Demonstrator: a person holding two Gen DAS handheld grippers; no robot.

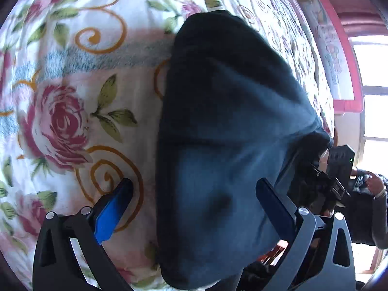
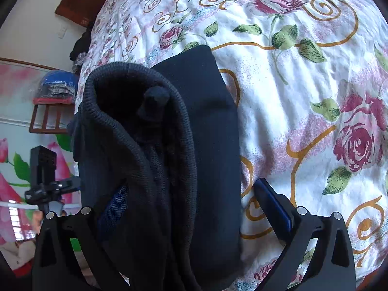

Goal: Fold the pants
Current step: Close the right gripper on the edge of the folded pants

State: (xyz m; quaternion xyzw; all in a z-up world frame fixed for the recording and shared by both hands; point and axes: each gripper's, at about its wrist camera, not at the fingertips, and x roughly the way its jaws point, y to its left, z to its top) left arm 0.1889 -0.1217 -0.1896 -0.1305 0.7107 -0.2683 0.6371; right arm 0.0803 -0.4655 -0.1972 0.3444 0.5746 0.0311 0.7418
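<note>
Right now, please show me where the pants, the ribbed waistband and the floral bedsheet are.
pants [image 1: 218,145]: left wrist view, middle of the dark blue cloth.
ribbed waistband [image 2: 135,77]: right wrist view, top of the curved knitted edge.
floral bedsheet [image 2: 315,84]: right wrist view, bare printed area.

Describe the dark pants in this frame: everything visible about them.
The pants are dark navy to black, of a soft fleecy knit with a ribbed elastic waistband and a knotted drawstring end. They lie folded lengthwise on the floral bedsheet, the waistband end raised toward the camera. They sit between the open fingers of both the left gripper and the right gripper; whether either is touching the cloth is unclear.
</note>
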